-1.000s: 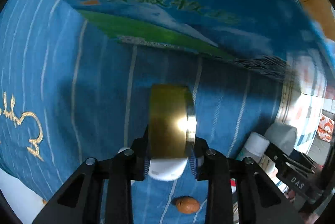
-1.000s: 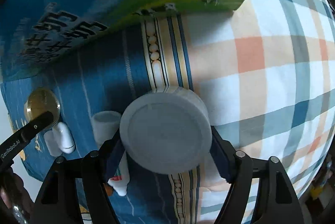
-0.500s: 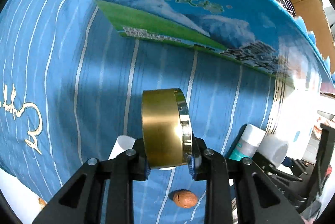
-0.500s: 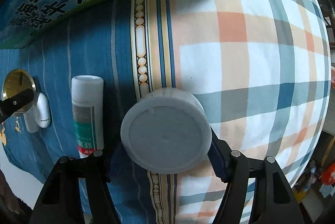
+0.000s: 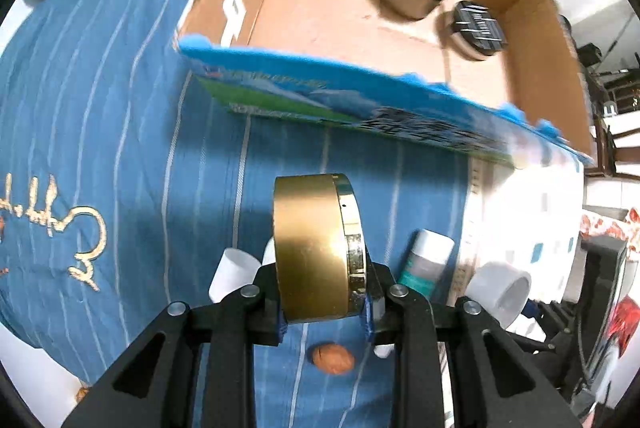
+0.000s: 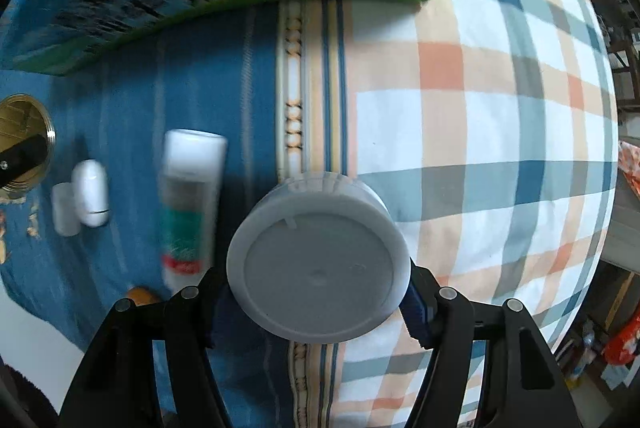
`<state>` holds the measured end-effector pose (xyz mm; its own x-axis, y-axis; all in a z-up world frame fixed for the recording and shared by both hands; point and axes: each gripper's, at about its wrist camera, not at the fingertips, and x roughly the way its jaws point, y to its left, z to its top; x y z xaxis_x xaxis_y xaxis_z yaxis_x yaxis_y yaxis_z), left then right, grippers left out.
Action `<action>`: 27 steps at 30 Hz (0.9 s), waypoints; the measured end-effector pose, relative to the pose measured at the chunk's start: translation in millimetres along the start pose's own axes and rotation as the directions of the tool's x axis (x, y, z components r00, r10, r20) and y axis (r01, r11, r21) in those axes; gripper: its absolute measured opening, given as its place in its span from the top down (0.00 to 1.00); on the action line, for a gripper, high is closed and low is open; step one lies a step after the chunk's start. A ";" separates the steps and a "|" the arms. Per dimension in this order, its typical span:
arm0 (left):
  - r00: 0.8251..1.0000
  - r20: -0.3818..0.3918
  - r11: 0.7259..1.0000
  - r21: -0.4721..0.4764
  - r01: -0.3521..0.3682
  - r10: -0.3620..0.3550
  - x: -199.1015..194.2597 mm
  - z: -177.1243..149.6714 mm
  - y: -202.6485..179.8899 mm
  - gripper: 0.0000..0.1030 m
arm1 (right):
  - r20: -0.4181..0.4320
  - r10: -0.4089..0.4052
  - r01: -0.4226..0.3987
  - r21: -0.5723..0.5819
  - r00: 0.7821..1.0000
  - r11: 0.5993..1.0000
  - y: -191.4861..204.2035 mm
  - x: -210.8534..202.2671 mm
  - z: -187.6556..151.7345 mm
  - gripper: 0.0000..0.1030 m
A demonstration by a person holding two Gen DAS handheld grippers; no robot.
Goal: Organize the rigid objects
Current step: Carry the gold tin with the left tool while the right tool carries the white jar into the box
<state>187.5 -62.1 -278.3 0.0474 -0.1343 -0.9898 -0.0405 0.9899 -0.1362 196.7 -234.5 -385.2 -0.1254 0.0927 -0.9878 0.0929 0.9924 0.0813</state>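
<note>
Box [image 5: 400,28] now nearer; tube [image 5: 426,264] beside.

Gold tin [image 5: 316,248] gleaming between black fingers [image 5: 256,312], over a blue cloth [image 5: 120,132] with thin white stripes and gold embroidery — a brown nut [image 5: 333,359] sits on it. The box [image 5: 400,8] is plain tan inside, blue and green print outside. Right side: pale grey-white jar [image 6: 318,268], white tube [image 6: 188,204] banded teal and red — and an orange, grey-blue and white plaid cloth [image 6: 500,108].
</note>
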 end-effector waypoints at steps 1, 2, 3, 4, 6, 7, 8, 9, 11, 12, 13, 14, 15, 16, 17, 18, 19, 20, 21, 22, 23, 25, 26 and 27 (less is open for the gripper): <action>1.000 0.017 1.000 0.015 -0.004 0.004 -11.8 -4.2 -3.5 0.77 | 0.020 0.008 -0.008 -0.008 1.000 1.000 2.7 -11.8 -4.5 0.33; 1.000 0.026 1.000 0.024 -0.008 0.008 -18.3 -7.1 -5.9 0.77 | 0.036 0.012 -0.012 -0.014 0.999 1.000 4.5 -21.3 -8.2 0.33; 0.999 0.036 0.999 0.031 -0.011 0.010 -25.4 -9.5 -8.2 0.77 | 0.049 0.016 -0.015 -0.019 0.999 1.000 6.6 -31.2 -11.2 0.33; 0.999 0.047 0.999 0.040 -0.014 0.012 -33.1 -13.0 -11.5 0.77 | 0.074 0.024 -0.022 -0.025 0.997 0.999 8.9 -46.0 -15.7 0.33; 0.998 0.057 0.999 0.052 -0.012 0.009 -40.4 -15.4 -14.0 0.77 | 0.106 0.039 -0.036 -0.032 0.994 0.999 11.7 -67.8 -22.3 0.33; 0.998 0.061 0.998 0.055 -0.006 0.002 -43.3 -13.7 -15.9 0.77 | 0.134 0.050 -0.046 -0.038 0.990 0.998 13.5 -83.1 -21.4 0.33; 0.998 0.065 0.998 0.061 0.003 -0.007 -50.7 -16.1 -17.9 0.77 | 0.151 0.058 -0.052 -0.043 0.987 0.998 14.3 -92.5 -18.1 0.33; 0.997 0.070 0.998 0.062 0.008 -0.012 -55.1 -17.6 -19.5 0.77 | 0.169 0.065 -0.058 -0.048 0.983 0.997 16.2 -105.6 -18.2 0.33; 0.996 0.087 0.997 0.070 0.020 -0.026 -69.4 -22.1 -25.2 0.77 | 0.212 0.077 -0.065 -0.066 0.974 0.996 19.0 -130.4 -9.8 0.33; 0.995 0.093 0.997 0.071 0.024 -0.031 -73.3 -20.7 -27.2 0.77 | 0.229 0.082 -0.067 -0.074 0.970 0.995 21.1 -138.3 -10.6 0.33; 0.994 0.104 0.997 0.072 0.030 -0.037 -75.6 -20.5 -30.0 0.77 | 0.245 0.087 -0.069 -0.083 0.966 0.994 22.7 -150.3 -3.4 0.33; 0.992 0.117 0.996 0.079 0.032 -0.041 -84.0 -21.0 -32.3 0.77 | 0.258 0.092 -0.071 -0.090 0.962 0.993 18.5 -155.7 4.4 0.33; 0.991 0.126 0.996 0.083 0.032 -0.042 -89.1 -20.6 -33.7 0.77 | 0.268 0.096 -0.072 -0.095 0.959 0.993 19.4 -161.4 2.8 0.33; 0.989 0.139 0.995 0.088 0.036 -0.048 -98.6 -20.1 -35.4 0.77 | 0.278 0.101 -0.077 -0.097 0.955 0.992 18.9 -168.0 3.5 0.33; 0.988 0.148 0.995 0.092 0.036 -0.050 -104.5 -19.6 -36.7 0.77 | 0.286 0.104 -0.077 -0.104 0.953 0.992 18.3 -175.1 3.0 0.33; 0.986 0.161 0.995 0.096 0.036 -0.051 -110.9 -18.4 -38.0 0.77 | 0.296 0.109 -0.081 -0.107 0.949 0.991 18.9 -176.6 1.5 0.33; 0.984 0.173 0.994 0.099 0.036 -0.053 -115.8 -17.0 -38.6 0.77 | 0.306 0.113 -0.082 -0.112 0.945 0.990 21.3 -179.6 -0.7 0.33; 0.982 0.181 0.994 0.101 0.039 -0.057 -120.2 -15.7 -39.0 0.77 | 0.311 0.113 -0.081 -0.114 0.944 0.990 23.8 -186.9 -1.2 0.33; 0.980 0.189 0.994 0.101 0.041 -0.059 -123.7 -14.1 -39.3 0.77 | 0.318 0.118 -0.086 -0.112 0.941 0.990 24.3 -190.3 -1.3 0.33; 0.978 0.198 0.994 0.102 0.040 -0.060 -127.8 -12.0 -39.7 0.77 | 0.320 0.122 -0.088 -0.118 0.939 0.989 25.5 -191.1 -0.9 0.33; 0.976 0.207 0.994 0.103 0.042 -0.062 -131.7 -9.3 -39.9 0.77 | 0.324 0.127 -0.094 -0.116 0.938 0.989 25.4 -193.1 -0.6 0.33; 0.974 0.219 0.993 0.108 0.038 -0.061 -137.7 -3.0 -41.5 0.77 | 0.325 0.135 -0.100 -0.120 0.936 0.988 26.8 -195.3 2.3 0.33; 0.973 0.223 0.993 0.109 0.038 -0.062 -138.7 -0.2 -41.5 0.77 | 0.329 0.140 -0.108 -0.114 0.934 0.988 26.0 -196.3 4.4 0.33; 0.972 0.226 0.993 0.109 0.037 -0.061 -140.2 2.8 -42.1 0.77 | 0.327 0.141 -0.108 -0.119 0.934 0.987 26.6 -196.7 6.8 0.33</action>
<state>185.4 -84.8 -133.7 0.2736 -0.1803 -0.9448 0.0699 0.9834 -0.1674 230.6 -226.8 -189.7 0.2190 0.2003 -0.9549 -0.0126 0.9792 0.2025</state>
